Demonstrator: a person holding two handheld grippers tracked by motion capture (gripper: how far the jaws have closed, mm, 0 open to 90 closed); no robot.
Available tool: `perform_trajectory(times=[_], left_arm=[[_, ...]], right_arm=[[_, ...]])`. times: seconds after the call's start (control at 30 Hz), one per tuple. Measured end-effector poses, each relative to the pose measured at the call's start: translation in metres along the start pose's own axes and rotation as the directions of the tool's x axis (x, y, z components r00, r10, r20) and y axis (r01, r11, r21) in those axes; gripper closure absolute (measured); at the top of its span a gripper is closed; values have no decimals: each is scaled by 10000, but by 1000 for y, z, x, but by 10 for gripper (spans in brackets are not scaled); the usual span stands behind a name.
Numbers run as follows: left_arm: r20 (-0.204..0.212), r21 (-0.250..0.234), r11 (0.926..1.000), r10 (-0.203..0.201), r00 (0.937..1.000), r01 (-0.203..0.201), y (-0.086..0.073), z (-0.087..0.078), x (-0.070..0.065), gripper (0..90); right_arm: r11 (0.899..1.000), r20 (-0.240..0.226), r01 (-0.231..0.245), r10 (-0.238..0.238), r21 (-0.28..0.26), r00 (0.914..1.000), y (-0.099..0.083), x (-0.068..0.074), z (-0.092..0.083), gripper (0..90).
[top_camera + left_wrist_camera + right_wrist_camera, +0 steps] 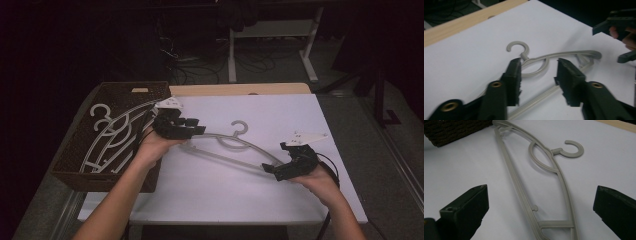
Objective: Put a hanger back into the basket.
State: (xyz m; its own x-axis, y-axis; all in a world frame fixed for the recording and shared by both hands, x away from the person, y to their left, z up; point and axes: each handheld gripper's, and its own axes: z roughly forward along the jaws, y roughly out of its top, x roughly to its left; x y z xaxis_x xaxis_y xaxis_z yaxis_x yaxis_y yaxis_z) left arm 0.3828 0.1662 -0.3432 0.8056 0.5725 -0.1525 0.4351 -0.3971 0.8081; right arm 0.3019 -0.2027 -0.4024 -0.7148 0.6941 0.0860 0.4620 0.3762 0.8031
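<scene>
White tabletop (250, 190), dark room

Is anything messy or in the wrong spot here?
One grey hanger lies loose on the white table, while the other hangers are stacked in the brown basket at the left. It sits between the left claw and the right claw. Nothing looks broken or spilled.
</scene>
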Motion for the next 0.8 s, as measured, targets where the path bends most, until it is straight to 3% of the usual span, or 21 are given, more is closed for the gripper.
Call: perform_trajectory(times=[0.13, 0.33, 0.4, 0.57, 0.8], left_arm=[[-296, 503, 9986, -150, 9994, 165, -5, 25, 5, 742], [-795, 1749, 9846, 174, 9967, -33, -22, 60, 12, 889], [-882, 2087, 9779, 321, 9956, -130, -29, 71, 14, 898], [-770, 2801, 9600, 189, 9969, 35, -41, 92, 18, 900], [-517, 3305, 9438, 226, 9984, -43, -50, 93, 15, 900]], right_arm=[[10000, -19, -30, 30, 7, 10000, -1, -1, 0, 0], [10000, -25, -35, 35, -2, 10000, -1, -1, 0, 0], [10000, -31, -36, 36, 5, 10000, -1, -1, 0, 0], [10000, -39, -38, 38, 18, 10000, -1, -1, 0, 0], [10000, -13, -63, 63, -13, 10000, -1, -3, -1, 0]])
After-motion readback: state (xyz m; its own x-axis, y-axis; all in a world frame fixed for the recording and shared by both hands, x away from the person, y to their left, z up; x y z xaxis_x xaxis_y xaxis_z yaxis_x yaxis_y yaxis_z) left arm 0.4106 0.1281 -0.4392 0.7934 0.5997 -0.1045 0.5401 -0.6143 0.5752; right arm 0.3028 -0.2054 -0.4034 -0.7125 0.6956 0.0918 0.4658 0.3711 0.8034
